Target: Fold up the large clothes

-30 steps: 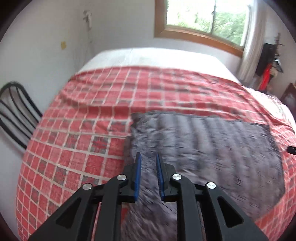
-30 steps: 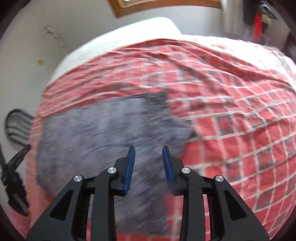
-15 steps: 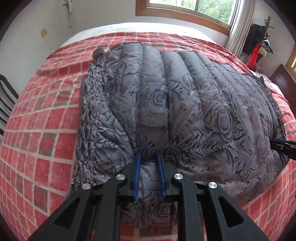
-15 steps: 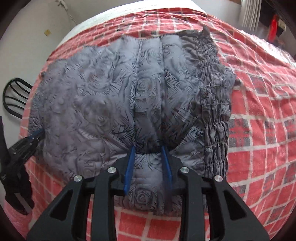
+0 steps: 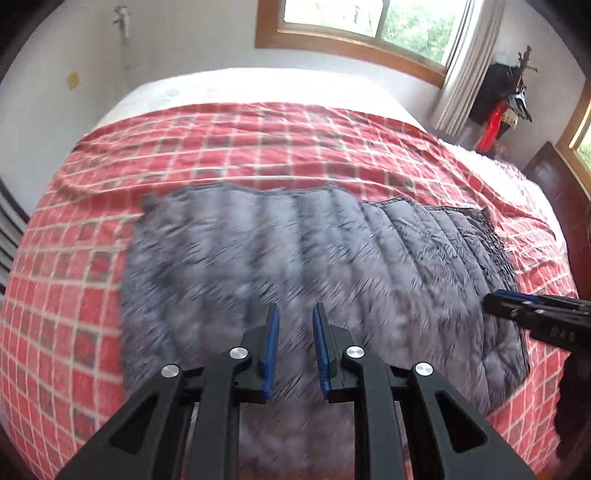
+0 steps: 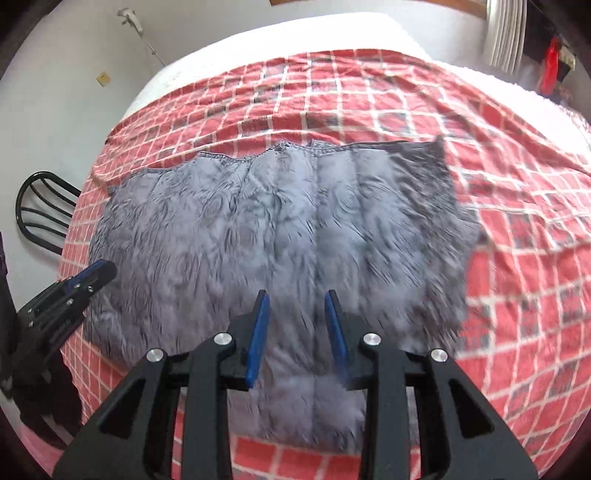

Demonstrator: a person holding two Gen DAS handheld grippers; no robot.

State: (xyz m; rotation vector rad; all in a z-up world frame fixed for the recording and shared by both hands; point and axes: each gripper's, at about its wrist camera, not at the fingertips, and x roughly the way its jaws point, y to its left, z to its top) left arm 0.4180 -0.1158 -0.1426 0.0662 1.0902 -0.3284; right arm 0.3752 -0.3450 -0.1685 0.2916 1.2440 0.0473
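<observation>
A grey quilted jacket with a dark rose print lies spread flat on the bed's red checked blanket; it also shows in the right wrist view. My left gripper is open and empty, raised above the jacket's near edge. My right gripper is open and empty, also above the near edge. Each gripper shows in the other's view, the right one at the jacket's right side, the left one at its left side. Both views are motion-blurred.
White bedding lies beyond the blanket, under a wood-framed window. A black metal chair stands left of the bed. Dark and red items hang at the right wall, near a dark wooden piece.
Half a second ago both grippers were pressed down close on the jacket's near edge. Now both have lifted and drawn back, jaws a little wider, and the jacket lies flat.
</observation>
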